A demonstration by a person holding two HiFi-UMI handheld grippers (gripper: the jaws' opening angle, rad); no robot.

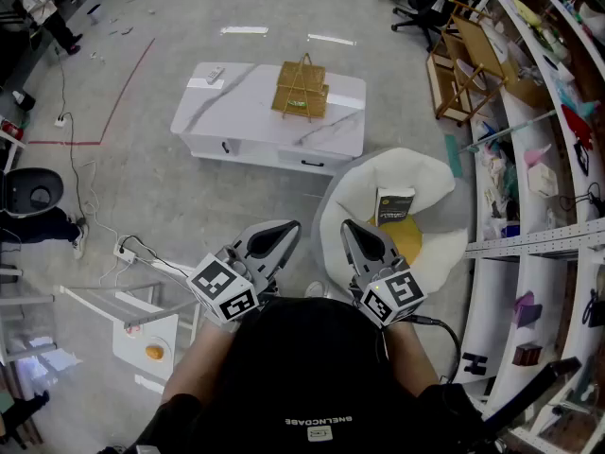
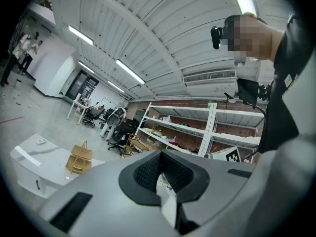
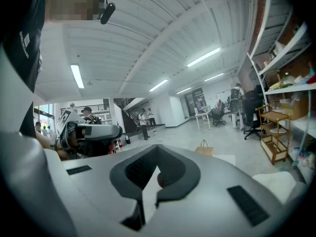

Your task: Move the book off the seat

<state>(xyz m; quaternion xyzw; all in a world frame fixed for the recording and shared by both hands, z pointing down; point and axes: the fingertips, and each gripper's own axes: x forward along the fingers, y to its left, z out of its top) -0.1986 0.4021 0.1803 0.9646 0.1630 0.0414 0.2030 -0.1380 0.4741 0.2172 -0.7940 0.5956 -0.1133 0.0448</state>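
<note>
My left gripper (image 1: 285, 229) and right gripper (image 1: 354, 229) were closed tight, with nothing in them. The book (image 1: 394, 204) sat on the soft white seat (image 1: 433, 180). If I reached without opening them, I could knock it over.

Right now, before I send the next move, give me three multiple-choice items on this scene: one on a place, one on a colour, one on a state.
1. Where is the book?
A) on the white table
B) on the seat
C) on a shelf

2. What colour is the seat's middle patch?
A) yellow
B) red
C) blue

3. How is the right hand-held gripper?
A) shut on the book
B) wide open
C) shut and empty

Answers:
1 B: the book rests on the seat's cushion.
2 A: the patch just below the book is yellow.
3 C: its jaws meet with nothing between them, short of the book.
</note>
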